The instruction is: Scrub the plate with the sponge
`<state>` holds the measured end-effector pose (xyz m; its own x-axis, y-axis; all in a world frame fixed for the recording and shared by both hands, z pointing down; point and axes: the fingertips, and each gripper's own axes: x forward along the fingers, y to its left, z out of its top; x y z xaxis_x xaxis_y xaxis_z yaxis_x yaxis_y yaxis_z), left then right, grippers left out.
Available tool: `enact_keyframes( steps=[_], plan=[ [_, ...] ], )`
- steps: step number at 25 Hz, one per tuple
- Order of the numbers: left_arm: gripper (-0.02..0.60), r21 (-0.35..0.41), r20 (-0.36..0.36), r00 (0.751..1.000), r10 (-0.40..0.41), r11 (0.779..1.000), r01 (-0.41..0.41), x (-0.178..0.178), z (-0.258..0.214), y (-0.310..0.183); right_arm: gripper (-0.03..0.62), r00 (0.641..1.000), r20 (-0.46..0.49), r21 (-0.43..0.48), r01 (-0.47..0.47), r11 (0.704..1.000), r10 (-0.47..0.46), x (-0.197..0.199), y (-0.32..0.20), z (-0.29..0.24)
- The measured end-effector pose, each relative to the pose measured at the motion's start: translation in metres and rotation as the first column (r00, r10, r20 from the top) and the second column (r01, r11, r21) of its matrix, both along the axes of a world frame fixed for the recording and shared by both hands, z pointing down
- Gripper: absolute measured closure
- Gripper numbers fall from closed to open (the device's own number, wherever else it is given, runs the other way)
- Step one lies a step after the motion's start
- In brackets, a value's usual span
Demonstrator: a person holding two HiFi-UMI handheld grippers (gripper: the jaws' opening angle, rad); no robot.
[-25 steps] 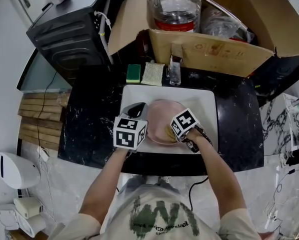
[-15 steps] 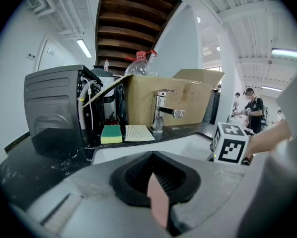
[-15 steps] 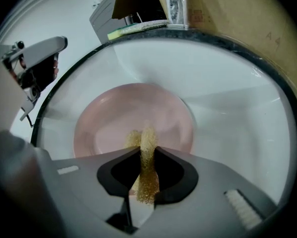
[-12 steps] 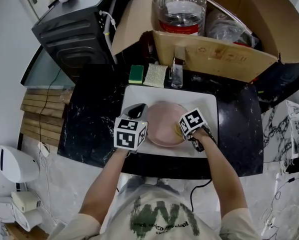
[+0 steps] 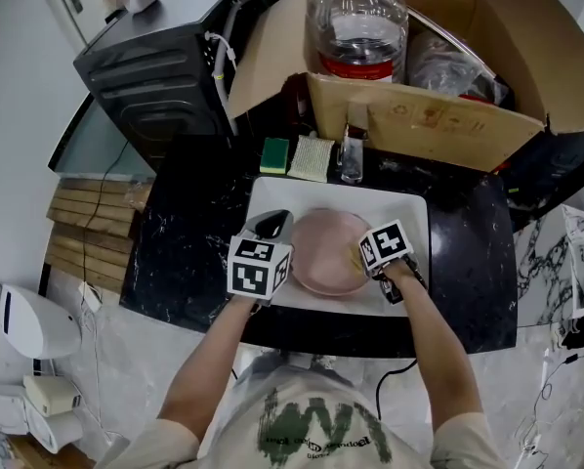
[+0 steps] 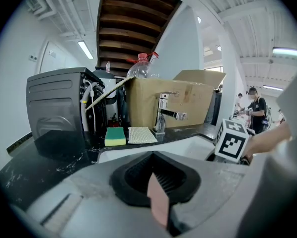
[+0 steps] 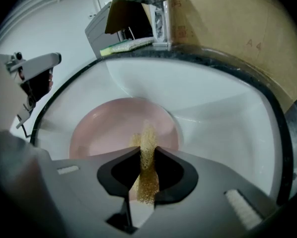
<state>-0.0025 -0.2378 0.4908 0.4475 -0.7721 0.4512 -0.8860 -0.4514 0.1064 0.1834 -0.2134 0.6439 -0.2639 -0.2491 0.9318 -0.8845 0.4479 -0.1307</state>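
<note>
A pink plate (image 5: 323, 247) lies in the white sink basin (image 5: 272, 195). My left gripper (image 5: 272, 229) is shut on the plate's left rim; in the left gripper view a pink sliver of the plate (image 6: 159, 206) stands between the closed jaws of that gripper (image 6: 156, 182). My right gripper (image 5: 362, 259) is shut on a yellowish sponge (image 7: 147, 139) whose tip presses on the right part of the plate (image 7: 104, 133). The sponge fills the slit of the right gripper (image 7: 146, 165).
Behind the sink basin (image 7: 218, 108) a green-yellow sponge (image 5: 274, 154), a white ribbed pad (image 5: 312, 157) and a chrome faucet (image 5: 352, 159) stand on the black counter (image 5: 180, 233). Further back are a cardboard box (image 5: 438, 125), a large water bottle (image 5: 355, 22) and a black appliance (image 5: 155, 66).
The right gripper has slid the sponge to the right across the plate, toward its right rim. The left gripper has kept its hold on the left rim.
</note>
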Motion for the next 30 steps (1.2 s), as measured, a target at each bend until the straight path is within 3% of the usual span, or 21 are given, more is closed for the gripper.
enact_keyframes(
  steps=[8, 14, 19, 24, 27, 30],
  plan=[
    [0.581, 0.021, -0.004, 1.0, 0.026, 0.999, -0.026, 0.002, -0.015, -0.006, 0.523, 0.993, 0.08, 0.178, -0.099, 0.979, 0.085, 0.004, -0.025, -0.057],
    [0.581, 0.043, -0.016, 0.999, 0.043, 0.998, -0.043, 0.003, -0.031, -0.012, 0.523, 0.98, 0.147, 0.331, -0.18, 0.926, 0.138, 0.012, -0.04, -0.114],
    [0.581, 0.072, -0.027, 0.999, 0.043, 0.997, -0.041, -0.001, -0.048, -0.019, 0.523, 0.966, 0.206, 0.479, -0.238, 0.845, 0.156, 0.017, -0.049, -0.17],
    [0.581, 0.105, -0.027, 0.998, 0.051, 0.993, -0.048, -0.003, -0.064, -0.026, 0.523, 0.956, 0.239, 0.629, -0.284, 0.724, 0.168, 0.024, -0.048, -0.223],
    [0.581, 0.12, -0.032, 0.999, 0.044, 0.992, -0.04, -0.006, -0.071, -0.029, 0.524, 0.954, 0.246, 0.688, -0.298, 0.661, 0.174, 0.026, -0.045, -0.243],
    [0.581, 0.127, -0.035, 0.998, 0.043, 0.991, -0.038, -0.005, -0.074, -0.03, 0.525, 0.952, 0.246, 0.724, -0.306, 0.618, 0.183, 0.032, -0.041, -0.255]
  ],
)
